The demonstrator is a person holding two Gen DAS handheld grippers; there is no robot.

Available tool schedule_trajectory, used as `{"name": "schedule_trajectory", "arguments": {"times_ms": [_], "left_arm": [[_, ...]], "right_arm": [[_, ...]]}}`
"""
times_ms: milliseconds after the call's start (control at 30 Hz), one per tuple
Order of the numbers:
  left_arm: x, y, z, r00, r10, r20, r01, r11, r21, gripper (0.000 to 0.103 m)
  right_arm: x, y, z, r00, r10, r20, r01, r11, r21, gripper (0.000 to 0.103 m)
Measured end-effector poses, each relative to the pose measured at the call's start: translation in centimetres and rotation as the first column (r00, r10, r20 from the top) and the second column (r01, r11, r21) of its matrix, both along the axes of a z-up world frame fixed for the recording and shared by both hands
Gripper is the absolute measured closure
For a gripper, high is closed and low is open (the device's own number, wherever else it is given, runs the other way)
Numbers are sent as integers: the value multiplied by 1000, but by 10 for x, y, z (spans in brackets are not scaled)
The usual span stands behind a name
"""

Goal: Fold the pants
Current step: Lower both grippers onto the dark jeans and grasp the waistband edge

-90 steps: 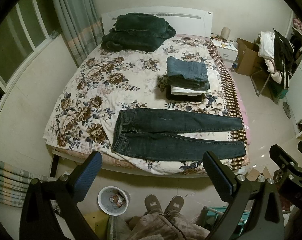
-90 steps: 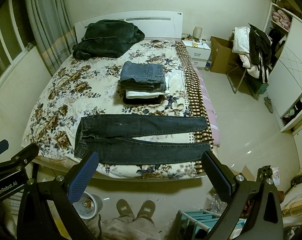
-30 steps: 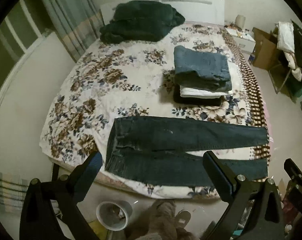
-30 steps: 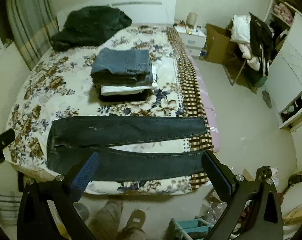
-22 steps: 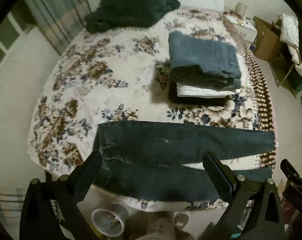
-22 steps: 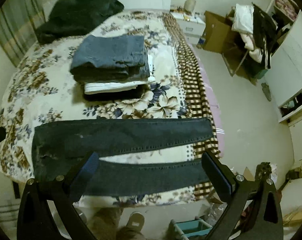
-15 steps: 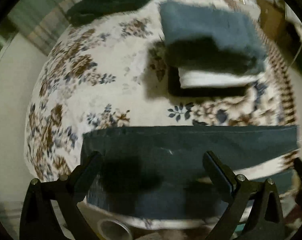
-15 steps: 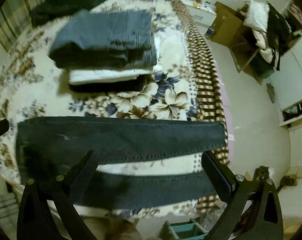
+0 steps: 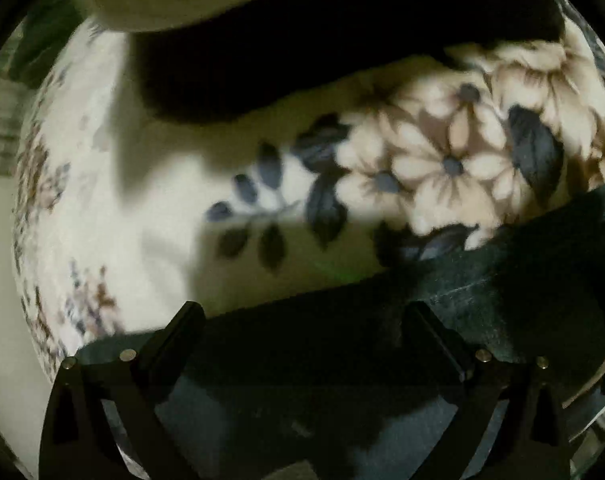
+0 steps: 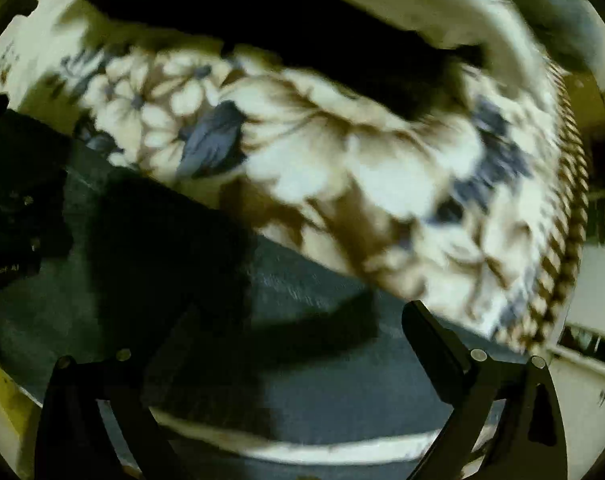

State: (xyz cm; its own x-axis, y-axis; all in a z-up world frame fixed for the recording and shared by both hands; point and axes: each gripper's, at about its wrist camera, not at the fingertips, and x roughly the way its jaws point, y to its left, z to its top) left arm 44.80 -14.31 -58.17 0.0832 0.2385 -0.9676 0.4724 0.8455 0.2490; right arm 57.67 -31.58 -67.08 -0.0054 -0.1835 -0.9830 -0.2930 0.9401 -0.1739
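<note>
Left tongs (image 9: 302, 320) gape wide, fingers (image 9: 178, 332) spread, nothing between them, low over the dark pants (image 9: 342, 360), which fill the frame from 4 to 8 o'clock on the floral bedspread (image 9: 442, 168). Half a second ago this view took in most of the bed; now it is close-up. Black blurred mass at 12 o'clock (image 9: 322, 40) looks like the bottom of the folded pile; cannot tell more. Pants mostly in shadow, seams barely readable, ends cut off.

Right wrist view: right tongs (image 10: 286, 328) also spread wide, empty, over the pants (image 10: 302, 360), which run from 9 to 5 o'clock. Also much nearer than half a second ago, and heavily motion-blurred. Left tongs' body (image 10: 10, 208) pokes in at 9 o'clock, mostly cut off. Checked bed edge (image 10: 566, 216) at 3 o'clock. Left finger lost in shadow.
</note>
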Motion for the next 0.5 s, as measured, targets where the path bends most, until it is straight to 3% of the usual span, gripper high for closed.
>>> {"name": "schedule_trajectory", "arguments": {"times_ms": [100, 133, 200, 267, 333, 367, 433, 500], "left_arm": [[4, 1, -3, 999, -29, -32, 27, 999, -41, 0], [5, 4, -2, 999, -30, -41, 27, 997, -68, 5], [4, 8, 2, 997, -43, -64, 32, 987, -154, 24], [-3, 8, 12, 995, -77, -63, 61, 974, -219, 63], [-10, 5, 23, 994, -107, -39, 96, 969, -226, 92], [-12, 5, 28, 994, -110, -28, 101, 968, -229, 95], [-17, 5, 40, 994, -105, -6, 100, 965, -241, 97], [-27, 7, 53, 997, -82, 3, 80, 961, -265, 99]], "right_arm": [[12, 1, -23, 998, 28, -64, -26, 999, 37, 8], [15, 1, -29, 997, 38, -74, -34, 998, 54, 11], [22, 1, -37, 994, 52, -95, -44, 996, 82, 23], [26, 2, -36, 994, 56, -90, -46, 993, 108, 51], [27, 3, -33, 996, 44, -79, -34, 992, 122, 67], [27, 3, -32, 997, 36, -67, -27, 992, 121, 77], [24, 1, -28, 999, 18, -44, -13, 993, 117, 86], [17, -1, -20, 1000, -7, -18, 10, 992, 123, 90]]}}
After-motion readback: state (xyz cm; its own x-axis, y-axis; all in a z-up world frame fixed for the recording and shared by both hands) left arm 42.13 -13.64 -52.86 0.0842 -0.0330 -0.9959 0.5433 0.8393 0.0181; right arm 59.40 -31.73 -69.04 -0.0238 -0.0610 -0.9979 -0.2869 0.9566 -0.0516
